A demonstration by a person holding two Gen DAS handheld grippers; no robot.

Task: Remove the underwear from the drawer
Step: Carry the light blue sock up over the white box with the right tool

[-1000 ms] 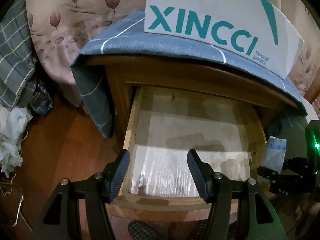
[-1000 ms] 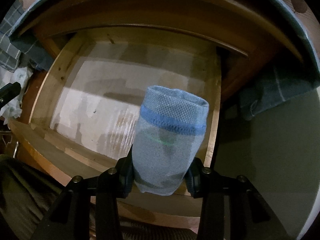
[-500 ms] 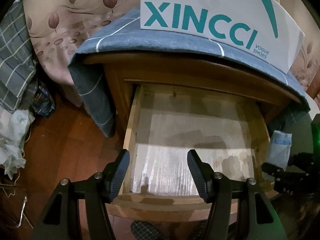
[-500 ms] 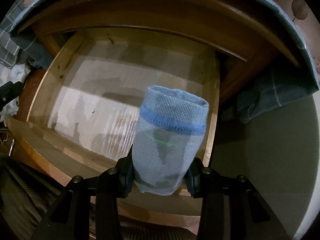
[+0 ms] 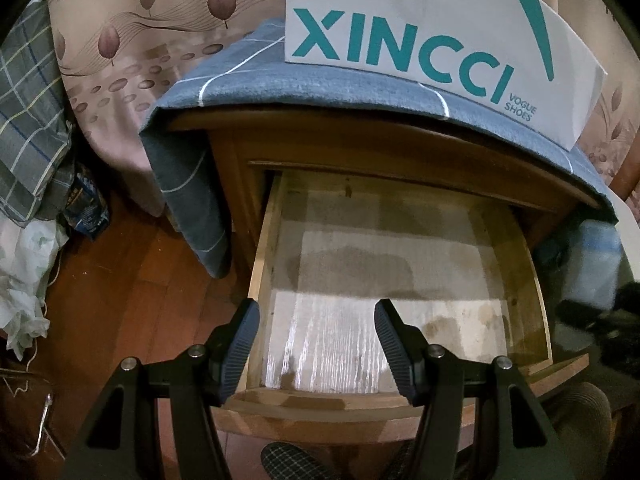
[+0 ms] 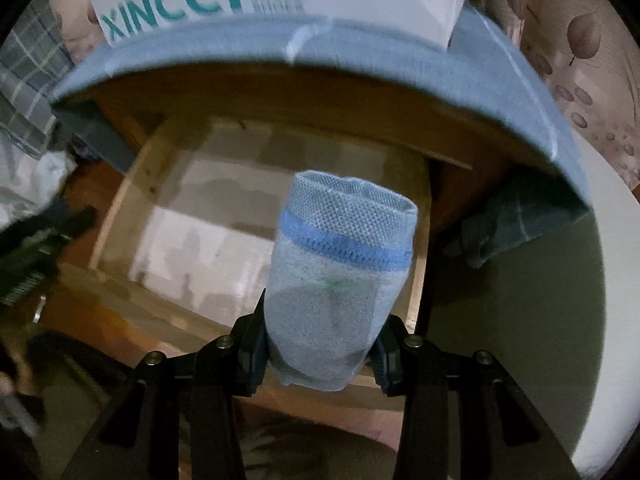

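Note:
A rolled light-blue underwear (image 6: 340, 276) with a darker blue band stands up between the pads of my right gripper (image 6: 320, 354), which is shut on it, above the drawer's right side. From the left wrist the same underwear (image 5: 596, 264) shows blurred at the far right, beyond the drawer's right wall. The wooden drawer (image 5: 260, 264) of the nightstand is pulled out, and its pale lined bottom (image 5: 384, 280) is bare. My left gripper (image 5: 316, 344) hangs open over the drawer's front left corner with nothing between its fingers.
A blue checked cloth (image 5: 320, 76) covers the nightstand top and hangs down its left side. A white XINCCI shoe box (image 5: 432, 32) stands on it. Leaf-patterned bedding (image 5: 132, 32), a plaid cloth (image 5: 28, 120) and a white bag (image 5: 24, 280) lie at the left over the wooden floor (image 5: 132, 300).
My right gripper has risen with the underwear, so the nightstand top and shoe box now show in its view. The left gripper has stayed in place.

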